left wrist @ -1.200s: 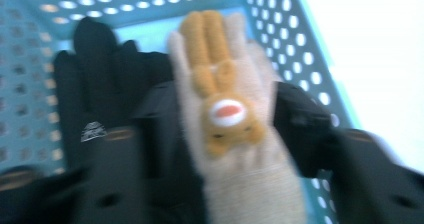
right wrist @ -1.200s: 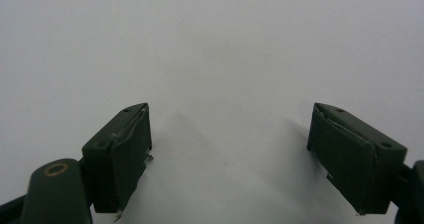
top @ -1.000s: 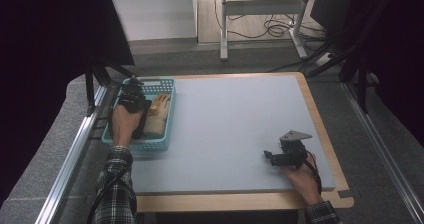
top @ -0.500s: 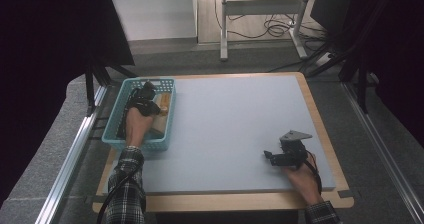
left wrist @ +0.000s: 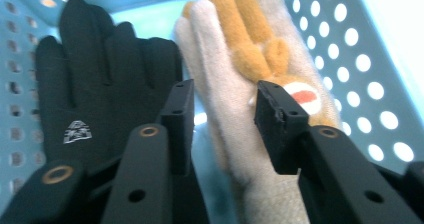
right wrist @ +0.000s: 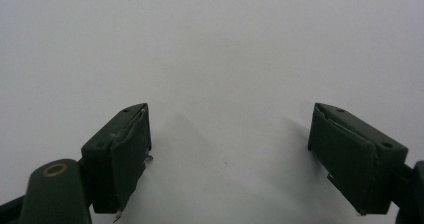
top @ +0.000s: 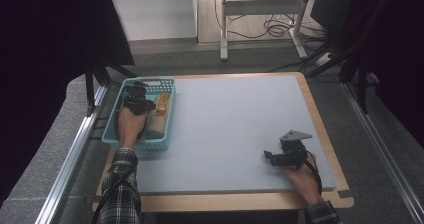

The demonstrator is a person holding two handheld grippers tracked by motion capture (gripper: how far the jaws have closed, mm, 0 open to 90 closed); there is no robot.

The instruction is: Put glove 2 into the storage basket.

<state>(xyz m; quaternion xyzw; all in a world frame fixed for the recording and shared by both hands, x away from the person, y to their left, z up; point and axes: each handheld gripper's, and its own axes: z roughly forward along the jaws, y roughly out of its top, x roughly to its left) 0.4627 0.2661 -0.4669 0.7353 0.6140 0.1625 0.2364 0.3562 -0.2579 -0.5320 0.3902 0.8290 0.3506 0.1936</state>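
Left gripper [left wrist: 220, 119], jaws just opening and empty, hovers over the cream glove [left wrist: 235, 109] in the basket [left wrist: 360, 59] (black glove [left wrist: 100, 94] alongside); a skewed approach risks snagging both.

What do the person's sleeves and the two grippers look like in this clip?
Both forearms wear dark plaid sleeves. The left gripper has two black blocky jaws with brass-ringed rivets and small holes. The right gripper has matching dark rectangular pads; in the high view it carries a grey three-cornered plate on top. A dark cable trails along the left sleeve.
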